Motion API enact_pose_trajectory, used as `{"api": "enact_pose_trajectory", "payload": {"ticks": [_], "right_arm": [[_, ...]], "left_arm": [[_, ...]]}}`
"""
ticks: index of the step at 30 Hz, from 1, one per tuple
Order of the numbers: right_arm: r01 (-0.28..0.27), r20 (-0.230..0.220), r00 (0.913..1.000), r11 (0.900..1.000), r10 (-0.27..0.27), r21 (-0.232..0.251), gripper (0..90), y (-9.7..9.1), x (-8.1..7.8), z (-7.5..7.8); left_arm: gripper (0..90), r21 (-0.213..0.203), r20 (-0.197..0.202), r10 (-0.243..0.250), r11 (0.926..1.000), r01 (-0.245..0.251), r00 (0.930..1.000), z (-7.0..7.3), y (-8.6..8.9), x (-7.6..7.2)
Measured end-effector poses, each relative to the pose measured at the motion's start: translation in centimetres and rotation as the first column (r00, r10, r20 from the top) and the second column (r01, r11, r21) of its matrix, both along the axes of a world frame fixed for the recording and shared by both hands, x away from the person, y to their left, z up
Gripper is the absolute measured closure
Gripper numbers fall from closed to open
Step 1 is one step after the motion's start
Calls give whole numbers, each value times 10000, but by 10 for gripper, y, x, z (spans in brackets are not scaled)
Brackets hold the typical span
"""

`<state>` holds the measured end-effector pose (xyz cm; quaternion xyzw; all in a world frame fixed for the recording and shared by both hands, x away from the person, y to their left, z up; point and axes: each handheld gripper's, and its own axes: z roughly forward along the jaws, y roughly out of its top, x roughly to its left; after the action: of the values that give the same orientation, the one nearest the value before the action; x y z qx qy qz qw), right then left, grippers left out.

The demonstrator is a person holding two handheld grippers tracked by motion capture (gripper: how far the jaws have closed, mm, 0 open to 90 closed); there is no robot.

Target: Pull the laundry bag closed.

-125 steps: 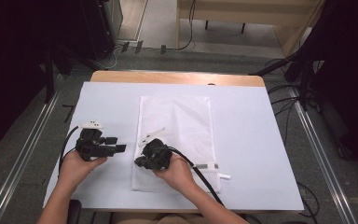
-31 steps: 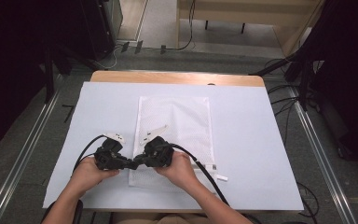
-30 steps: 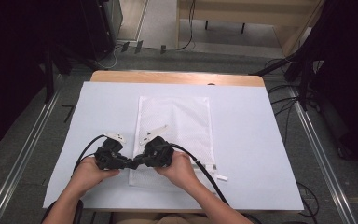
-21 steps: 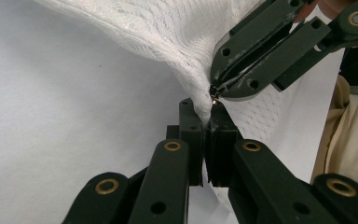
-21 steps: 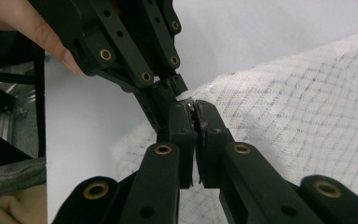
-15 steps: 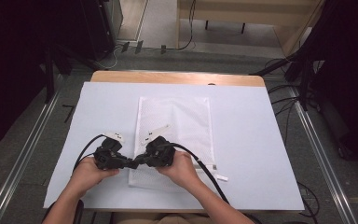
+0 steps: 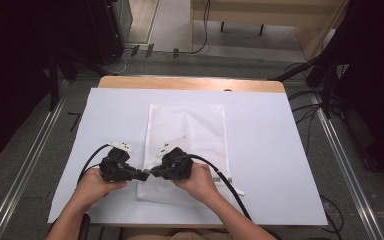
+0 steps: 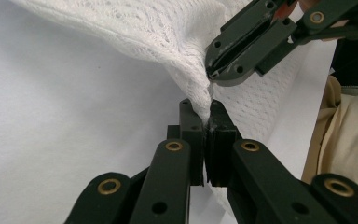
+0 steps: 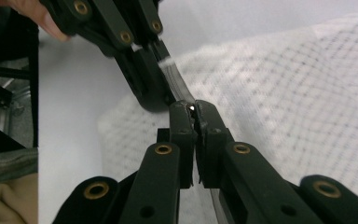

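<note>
— Where's that white mesh bag [image 7: 190, 145] in all this?

— Flat on the white table [image 7: 280, 150], lengthwise away from the person. Its near left corner is the bit in play: the left claw [image 7: 146, 175] and the right claw [image 7: 153, 174] meet tip to tip right at that edge.

— Are they gripping it?

— The left claw is clenched on the mesh. From its own camera you see the fabric [image 8: 177, 51] drawn up into a peak that runs down between the closed jaws of the left claw [image 8: 208, 122], with the right claw [image 8: 213, 74] just above it, also pressed together on the cloth's edge.

— And from the right one's camera?

— The right claw [image 9: 193, 112] is clamped tight, and something small sits at its tips beside a clearer strip along the bag's [image 9: 298, 93] edge. I can't tell what that bit is. The left claw [image 9: 161, 100] is touching or nearly so, just ahead.

— Anything hidden?

— From above, both hands [image 7: 97, 185] and the claw bodies cover the bag's near left corner, so the pinch itself is too small to read there. Two pale tags lie on the mesh, unreadable.
</note>
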<state>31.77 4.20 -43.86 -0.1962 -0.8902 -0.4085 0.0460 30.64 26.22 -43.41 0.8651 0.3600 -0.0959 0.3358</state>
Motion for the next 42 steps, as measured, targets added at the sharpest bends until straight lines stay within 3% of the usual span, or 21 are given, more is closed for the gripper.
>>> {"api": "enact_pose_trajectory", "payload": {"ticks": [4, 6, 13, 18, 26, 42], "right_arm": [[25, -67, 10000, 10000, -25, -24, 881, -5, 2, -1], [-113, 88, 9999, 9998, 115, -155, 880, -5, 1, -1], [-171, -42, 9998, 9998, 171, 44, 881, -8, 2, -1], [-128, -114, 9999, 9998, 126, -157, 880, -15, 4, -3], [56, -399, 9992, 9999, -60, -101, 880, -27, 7, -4], [122, -343, 9993, 9998, -127, -164, 880, -54, 7, -5]], "left_arm": [[887, -251, -13, 70, 9997, -70, 10000, 0, 3, 0], [886, -124, 49, 7, 9999, -6, 10000, -1, 1, -1], [884, -75, 281, -213, 9997, 215, 9994, 0, 2, -3], [883, -177, 277, -187, 9997, 192, 9994, 0, 5, -3], [882, -190, 285, -140, 9997, 145, 9995, 0, 7, -3], [880, -230, 255, -223, 9995, 229, 9994, 0, 8, -3]]}}
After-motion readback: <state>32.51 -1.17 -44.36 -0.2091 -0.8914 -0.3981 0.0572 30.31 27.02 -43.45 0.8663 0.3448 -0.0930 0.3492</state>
